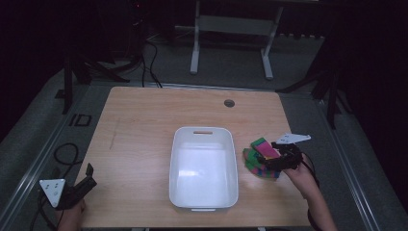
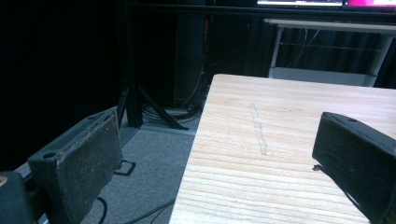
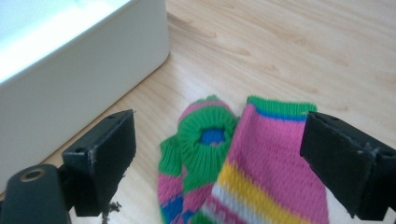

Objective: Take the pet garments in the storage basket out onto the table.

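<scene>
Socks (image 3: 243, 168), striped and bundled, lie just right of the white bin (image 1: 204, 166), directly beneath the right gripper (image 3: 217, 154), whose wide-open jaws straddle them without pressing, long axis running along the jaws. The left gripper (image 2: 219, 158), open and empty, waits at the near left corner.

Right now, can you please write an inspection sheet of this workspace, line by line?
Surface: wooden table, a faint pale streak at its left.
Job's things: striped socks on the table right of the white bin; the bin looks empty.
Clutter: nothing seen.
Grippers: right gripper open over the socks, not pressing them; left gripper open at the table's left corner.
Cables: black cables on the floor.
Surroundings: dark room, white frame behind.
</scene>
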Tool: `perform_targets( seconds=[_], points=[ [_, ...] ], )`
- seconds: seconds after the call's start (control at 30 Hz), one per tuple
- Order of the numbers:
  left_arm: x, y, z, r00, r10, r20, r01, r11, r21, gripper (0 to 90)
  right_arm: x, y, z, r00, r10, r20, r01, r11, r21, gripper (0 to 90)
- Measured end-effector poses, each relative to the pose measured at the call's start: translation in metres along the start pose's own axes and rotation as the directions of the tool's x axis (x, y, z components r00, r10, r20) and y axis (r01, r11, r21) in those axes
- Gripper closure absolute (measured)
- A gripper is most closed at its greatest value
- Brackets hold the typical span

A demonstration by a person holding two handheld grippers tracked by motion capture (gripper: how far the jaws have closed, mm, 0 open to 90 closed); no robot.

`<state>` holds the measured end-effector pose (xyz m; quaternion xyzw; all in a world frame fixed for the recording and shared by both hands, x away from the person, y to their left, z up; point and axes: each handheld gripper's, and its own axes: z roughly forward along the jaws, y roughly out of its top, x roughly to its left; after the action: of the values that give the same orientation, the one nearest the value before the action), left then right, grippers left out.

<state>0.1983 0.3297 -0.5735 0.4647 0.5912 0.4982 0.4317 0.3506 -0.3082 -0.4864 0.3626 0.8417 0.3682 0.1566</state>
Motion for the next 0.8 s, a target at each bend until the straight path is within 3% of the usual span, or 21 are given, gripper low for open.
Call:
perform_targets(
  seconds=[0.13,0.17,0.2,0.27,0.4,0.47,0.57,0.63,0.67,0.73,0.8],
  points=[
    [0.000,0.000,0.000,1.0000,0.001,0.001,-0.001,1.0000,0.000,1.8,-0.005,-0.014,-0.011,0.9973,0.071,0.018,-0.070,0.995,-0.072,10.4],
    [0.000,0.000,0.000,1.0000,-0.001,0.000,0.001,1.0000,0.000,1.9,-0.009,-0.024,-0.017,0.9938,0.100,0.049,-0.094,0.990,-0.109,10.4],
    [0.000,0.000,0.000,1.0000,-0.001,0.001,0.001,1.0000,0.000,1.9,-0.009,-0.024,-0.017,0.9938,0.100,0.049,-0.094,0.990,-0.109,10.4],
    [0.000,0.000,0.000,1.0000,-0.001,0.001,0.001,1.0000,-0.001,1.8,-0.013,-0.037,-0.025,0.9861,0.134,0.098,-0.118,0.981,-0.151,10.4],
    [0.000,0.000,0.000,1.0000,0.001,0.000,-0.001,1.0000,0.000,1.9,-0.017,-0.048,-0.029,0.9773,0.167,0.130,-0.143,0.974,-0.175,10.4],
    [0.000,0.000,0.000,1.0000,-0.001,-0.001,0.001,1.0000,0.000,1.9,-0.023,-0.067,-0.034,0.9616,0.217,0.168,-0.183,0.963,-0.196,10.4],
    [0.000,0.000,0.000,1.0000,-0.001,-0.002,0.001,1.0000,0.001,1.9,-0.025,-0.080,-0.035,0.9540,0.229,0.193,-0.192,0.962,-0.195,10.4],
    [0.000,0.000,0.000,1.0000,-0.001,-0.002,0.001,1.0000,0.000,1.8,-0.024,-0.093,-0.036,0.9416,0.255,0.220,-0.210,0.955,-0.208,10.4],
    [0.000,0.000,0.000,1.0000,-0.001,-0.003,0.001,1.0000,0.000,1.8,-0.024,-0.093,-0.036,0.9416,0.255,0.220,-0.210,0.955,-0.208,10.4],
    [0.000,0.000,0.000,1.0000,-0.002,-0.002,0.002,1.0000,-0.001,1.8,-0.022,-0.101,-0.038,0.9322,0.260,0.252,-0.206,0.953,-0.220,10.5],
    [0.000,0.000,0.000,1.0000,0.000,-0.002,0.000,1.0000,0.000,1.8,-0.020,-0.108,-0.042,0.9241,0.281,0.258,-0.218,0.944,-0.249,10.4]
  ],
)
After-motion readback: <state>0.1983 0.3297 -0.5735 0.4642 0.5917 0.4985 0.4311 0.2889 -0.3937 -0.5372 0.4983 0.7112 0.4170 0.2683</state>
